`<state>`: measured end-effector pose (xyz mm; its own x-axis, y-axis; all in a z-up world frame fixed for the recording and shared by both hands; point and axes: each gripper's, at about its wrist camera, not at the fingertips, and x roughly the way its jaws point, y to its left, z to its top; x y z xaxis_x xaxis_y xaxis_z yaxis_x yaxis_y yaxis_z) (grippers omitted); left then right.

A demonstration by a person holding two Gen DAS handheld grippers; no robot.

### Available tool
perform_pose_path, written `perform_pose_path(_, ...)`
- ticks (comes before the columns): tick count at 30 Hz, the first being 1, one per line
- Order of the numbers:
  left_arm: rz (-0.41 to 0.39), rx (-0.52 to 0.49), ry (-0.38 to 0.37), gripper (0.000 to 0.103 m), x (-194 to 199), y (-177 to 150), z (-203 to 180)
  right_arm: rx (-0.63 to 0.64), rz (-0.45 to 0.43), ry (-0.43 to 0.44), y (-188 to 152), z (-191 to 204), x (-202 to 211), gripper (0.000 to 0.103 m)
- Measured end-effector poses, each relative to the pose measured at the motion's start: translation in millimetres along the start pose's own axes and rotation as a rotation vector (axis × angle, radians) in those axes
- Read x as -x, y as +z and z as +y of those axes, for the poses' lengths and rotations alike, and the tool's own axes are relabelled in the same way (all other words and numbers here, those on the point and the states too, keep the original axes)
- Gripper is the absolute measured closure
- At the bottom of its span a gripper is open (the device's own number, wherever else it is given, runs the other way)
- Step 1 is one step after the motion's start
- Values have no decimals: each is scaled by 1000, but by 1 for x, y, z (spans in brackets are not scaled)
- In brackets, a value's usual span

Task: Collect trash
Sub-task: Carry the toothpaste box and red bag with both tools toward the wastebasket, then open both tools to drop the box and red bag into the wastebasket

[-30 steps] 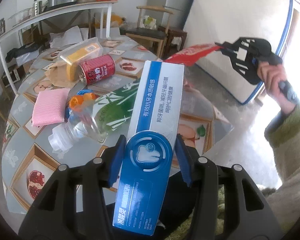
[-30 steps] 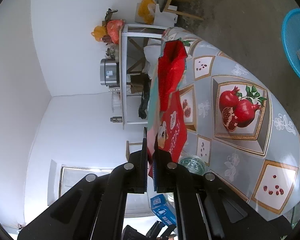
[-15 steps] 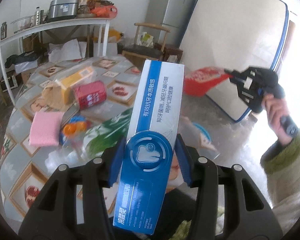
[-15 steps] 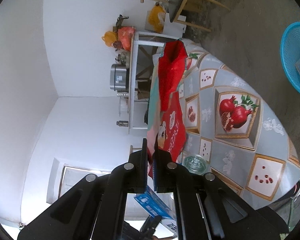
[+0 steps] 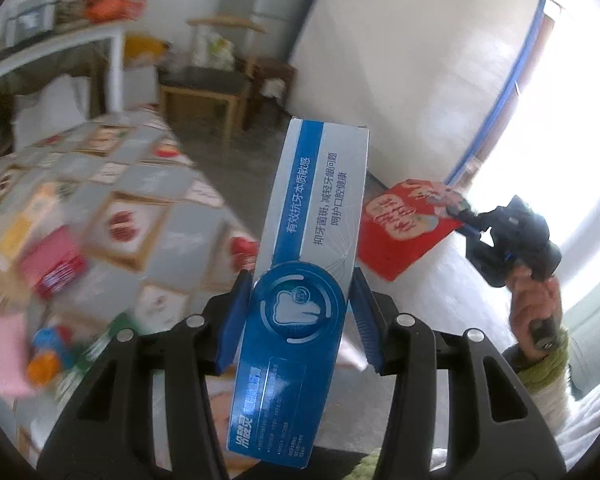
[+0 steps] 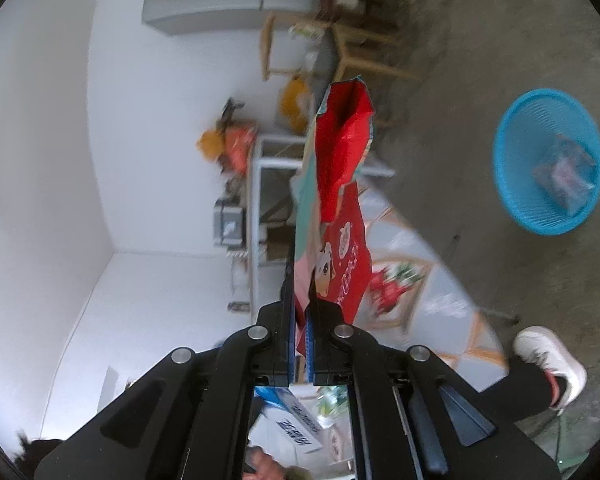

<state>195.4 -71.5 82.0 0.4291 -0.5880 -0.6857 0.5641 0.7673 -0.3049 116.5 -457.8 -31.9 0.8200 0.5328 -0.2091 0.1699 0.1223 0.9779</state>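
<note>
blue pads of the left gripper (image 5: 300,316) clamp the toothpaste box (image 5: 300,264) across its width, near the lower half of the carton, so the long end stands up and away from the jaws. the right gripper (image 6: 300,344) has its jaws nearly together, pinching the bottom edge of a red snack bag (image 6: 340,184), which juts limp past the tips.

step in hand, as judged: carry both pieces of trash off the table (image 5: 172,236) to the blue basket (image 6: 512,200) on the floor.
- keep both grips closed until each item is over the basket mouth.
- the bag is light and flat; release it low and close to the rim, or it may drift aside.
- the box is rigid and held off-centre; tip its free end downward into the basket before opening, so it does not strike the rim.
- the basket looks light and may slide if bumped.

view differences:
- the left wrist view shows the table with more litter on it, blurred: a pink sponge (image 5: 8,352), a red can (image 5: 54,266) and other pieces. it also shows the right gripper from outside, with the hand (image 5: 536,308) on its handle. the basket is absent here.
- the right wrist view alone shows the basket, well apart from the table edge, with a clear wrapper already in it, and a white shoe (image 6: 548,360) on the concrete floor.
</note>
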Motion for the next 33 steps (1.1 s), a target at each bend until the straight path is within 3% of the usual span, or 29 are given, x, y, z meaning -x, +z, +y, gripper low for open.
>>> perform_pose_path(3,90,17,-67,56,-42,25,-10,-16,-35,-63,13,-20,14,99)
perform_pose_path(7,212,22,-98,56,-101,48,-23,-28,-58,-146,28,-42,19,99)
perform_pose_path(14,427,-20,-55,56,-220,69,-49,-23,-34,-320,58,-77,-4,99)
perform_pose_path(19,522,-8,-37,56,-290,79,-63,13,3,-477,80,-97,-35,99)
perform_pose_path(22,525,17,-35,55,-326,88,-69,57,24,-549,102,-113,-60,95)
perform_pose_path(23,511,26,-23,54,-336,91,-71,79,26,-608,111,-123,-70,89)
perform_pose_path(24,492,27,-7,45,-340,94,-72,89,28,-662,119,-133,-77,78)
perform_pose_path(25,464,17,16,33,-342,94,-75,82,30,-739,126,-147,-83,53)
perform_pose_path(26,444,2,22,31,-341,92,-79,70,28,-788,131,-158,-84,47)
perform_pose_path(28,444,-11,4,31,-338,87,-85,35,21,-819,132,-175,-83,47)
perform_pose_path(33,399,-47,-16,31,-311,88,-79,-8,-10,-792,118,-192,-64,47)
